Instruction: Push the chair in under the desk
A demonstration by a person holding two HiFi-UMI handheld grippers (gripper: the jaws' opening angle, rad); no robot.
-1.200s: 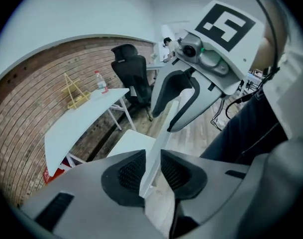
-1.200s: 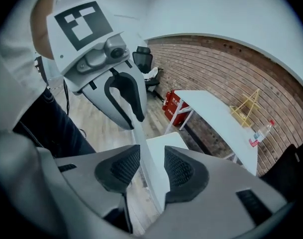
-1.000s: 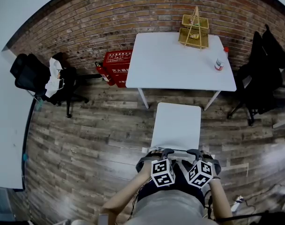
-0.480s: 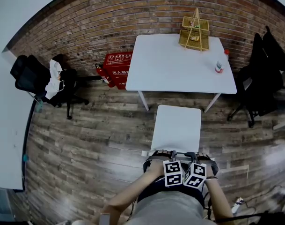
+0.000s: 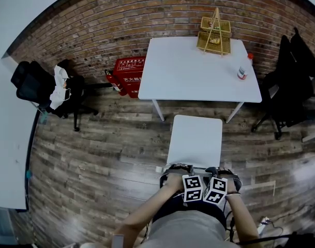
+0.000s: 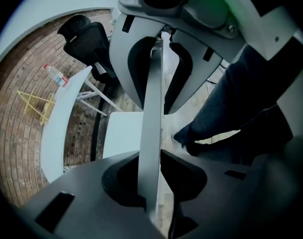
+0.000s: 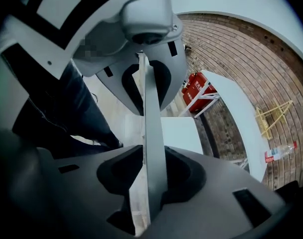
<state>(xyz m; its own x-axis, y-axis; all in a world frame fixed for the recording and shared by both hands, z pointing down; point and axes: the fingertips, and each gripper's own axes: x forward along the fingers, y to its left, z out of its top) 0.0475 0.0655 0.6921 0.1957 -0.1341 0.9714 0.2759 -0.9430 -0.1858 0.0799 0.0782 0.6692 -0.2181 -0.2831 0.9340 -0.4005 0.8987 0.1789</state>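
A white chair [image 5: 195, 138] stands on the wood floor just in front of the white desk [image 5: 198, 71], its seat outside the desk. Both grippers are at the top edge of its backrest, close together near the middle. In the left gripper view the thin white backrest [image 6: 152, 128] runs between the jaws of my left gripper [image 5: 178, 169], which are closing onto it. My right gripper [image 5: 219, 172] also has the backrest [image 7: 153, 148] between its closing jaws. The seat [image 7: 178, 133] and desk [image 7: 236, 108] lie beyond.
A wire rack [image 5: 215, 32] and a bottle [image 5: 243, 66] stand on the desk. Red fire-extinguisher boxes [image 5: 129, 74] sit at the brick wall. Black office chairs stand at the left [image 5: 43, 87] and right [image 5: 291, 81]. Another white table [image 5: 7, 138] borders the left side.
Both grippers have slid inward along the backrest's top edge and now sit side by side. Their jaws have come in onto the backrest. The chair has not moved.
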